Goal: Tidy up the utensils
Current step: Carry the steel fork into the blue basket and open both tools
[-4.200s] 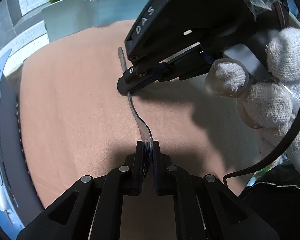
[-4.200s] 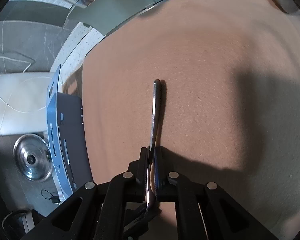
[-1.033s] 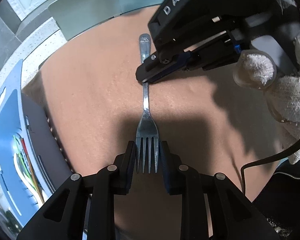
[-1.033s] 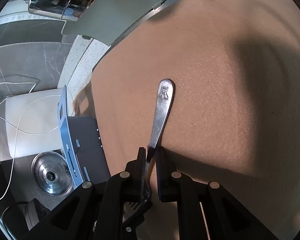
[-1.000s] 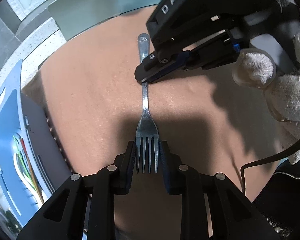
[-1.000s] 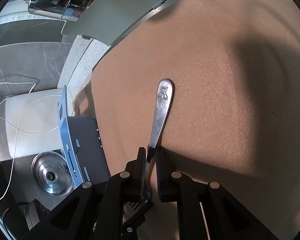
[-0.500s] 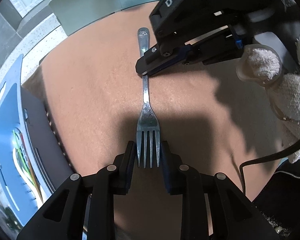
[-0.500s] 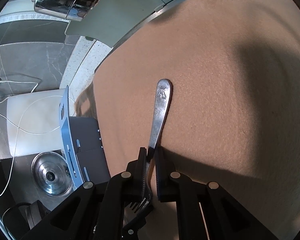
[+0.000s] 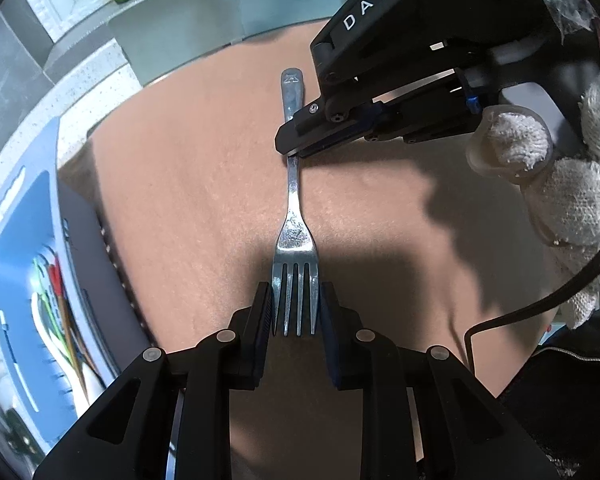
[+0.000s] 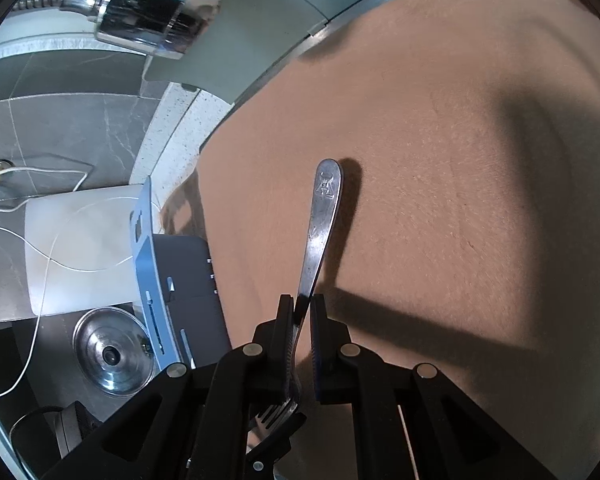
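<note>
While the right gripper (image 9: 290, 151) is keeping its fingers clamped on the handle of the fork (image 9: 296, 236), the left gripper (image 9: 296, 312) is standing parted around the tines, its pads sitting just beside the outer prongs where seconds ago they were pinching the fork edge-on. The fork is now lying face-up above the tan mat (image 9: 188, 184), rolled flat from its earlier on-edge pose. That hand-over is looking done, so the right gripper is probably free to carry it toward the blue utensil rack (image 9: 24, 240).
</note>
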